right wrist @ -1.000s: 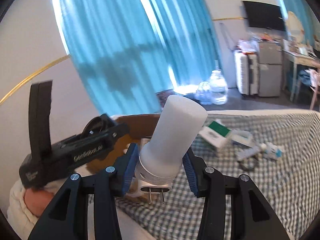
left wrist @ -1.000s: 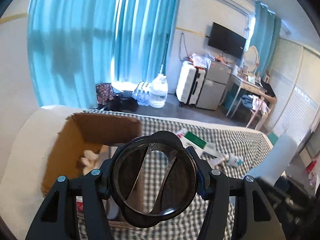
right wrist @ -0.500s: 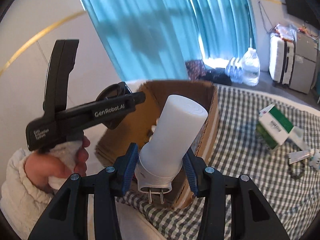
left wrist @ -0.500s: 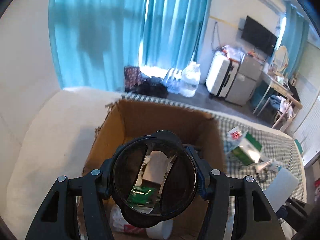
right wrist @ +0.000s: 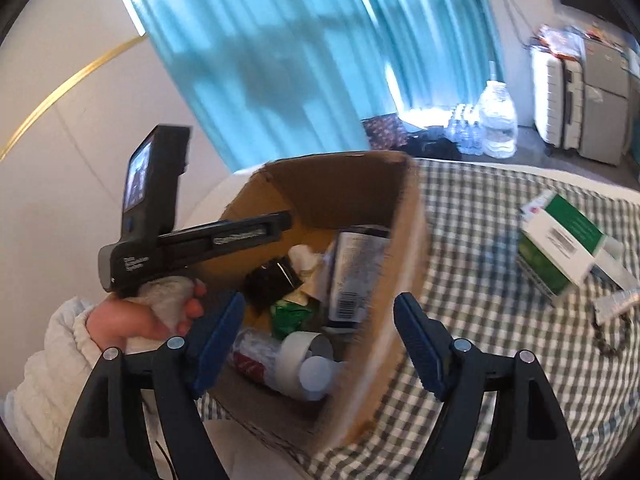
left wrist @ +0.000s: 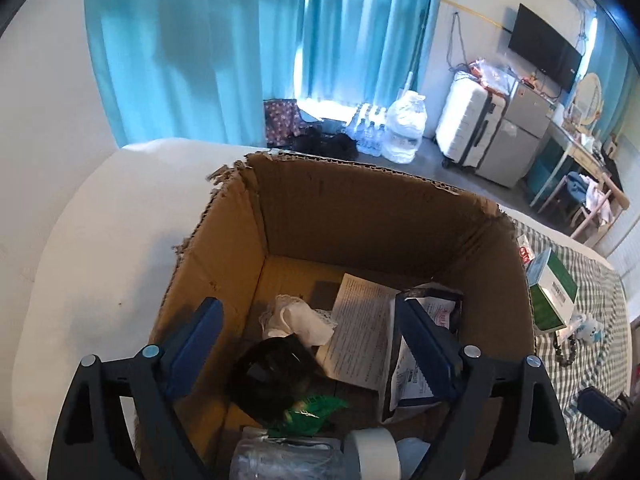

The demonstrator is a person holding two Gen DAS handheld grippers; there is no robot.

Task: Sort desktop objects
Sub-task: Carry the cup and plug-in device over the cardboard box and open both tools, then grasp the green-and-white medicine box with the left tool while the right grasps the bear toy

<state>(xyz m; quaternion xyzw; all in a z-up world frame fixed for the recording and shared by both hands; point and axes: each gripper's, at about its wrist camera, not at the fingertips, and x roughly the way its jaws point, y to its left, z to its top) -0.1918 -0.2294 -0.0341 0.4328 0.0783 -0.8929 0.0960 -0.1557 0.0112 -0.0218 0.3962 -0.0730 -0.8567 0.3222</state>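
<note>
Blurred white cylinder (right wrist: 316, 372) lies in cardboard box (right wrist: 408, 264).

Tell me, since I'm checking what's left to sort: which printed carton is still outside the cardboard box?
The green-and-white carton, lying on the checked cloth beside the cardboard box; the other printed packs are inside it.

Counts on the bed and in the box

One torn brown cardboard box (left wrist: 360, 216) stands on one green-and-white checked cloth (right wrist: 500, 360). Inside it, one round black lens-like disc (left wrist: 276, 376), one crumpled white tissue (left wrist: 296, 320), one crinkled green wrapper (left wrist: 316, 410), one printed paper sheet (left wrist: 362, 340) and one white cylindrical plug-in lamp (right wrist: 300, 364) can be told apart; the other contents are too jumbled to count. Outside lies one green-and-white carton (right wrist: 560, 244). Two black grippers with blue pads: left gripper (left wrist: 308, 356), right gripper (right wrist: 318, 340).
</note>
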